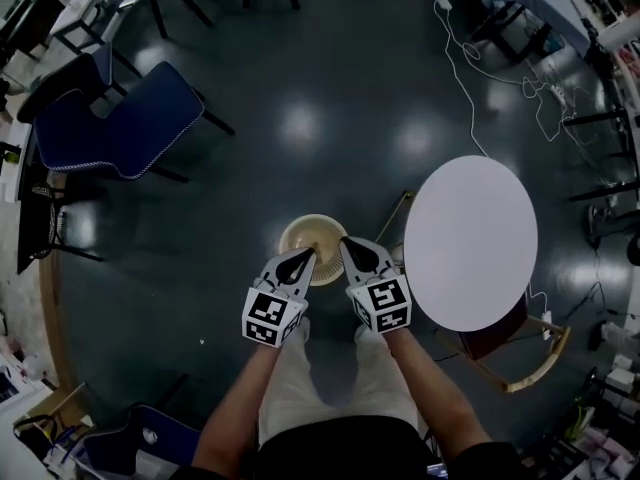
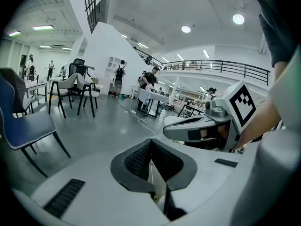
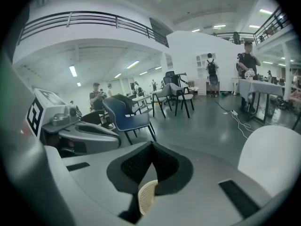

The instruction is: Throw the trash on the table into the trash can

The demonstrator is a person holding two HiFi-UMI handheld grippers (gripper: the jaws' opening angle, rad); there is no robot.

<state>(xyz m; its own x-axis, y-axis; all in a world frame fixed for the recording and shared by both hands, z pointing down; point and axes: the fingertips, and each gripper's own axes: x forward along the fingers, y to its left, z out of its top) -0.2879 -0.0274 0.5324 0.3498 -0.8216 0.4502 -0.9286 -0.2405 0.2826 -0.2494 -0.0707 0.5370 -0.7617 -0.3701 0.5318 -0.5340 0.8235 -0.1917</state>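
A beige mesh trash can (image 1: 310, 236) stands on the dark floor just in front of the person's feet. Both grippers hang side by side above its near rim. My left gripper (image 1: 306, 257) is shut with nothing between its jaws, its tips meeting in its own view (image 2: 151, 140). My right gripper (image 1: 347, 244) is also shut and empty (image 3: 151, 144); a piece of the can's mesh rim (image 3: 146, 197) shows below its jaws. The round white table (image 1: 470, 243) stands to the right with a bare top. No trash is in view.
A blue chair (image 1: 115, 118) stands at the far left, and another chair's edge (image 1: 140, 438) lies near the bottom left. A wooden chair (image 1: 520, 353) sits under the table. White cables (image 1: 470, 58) trail across the floor at the upper right. Desks and people stand in the distance (image 2: 150, 86).
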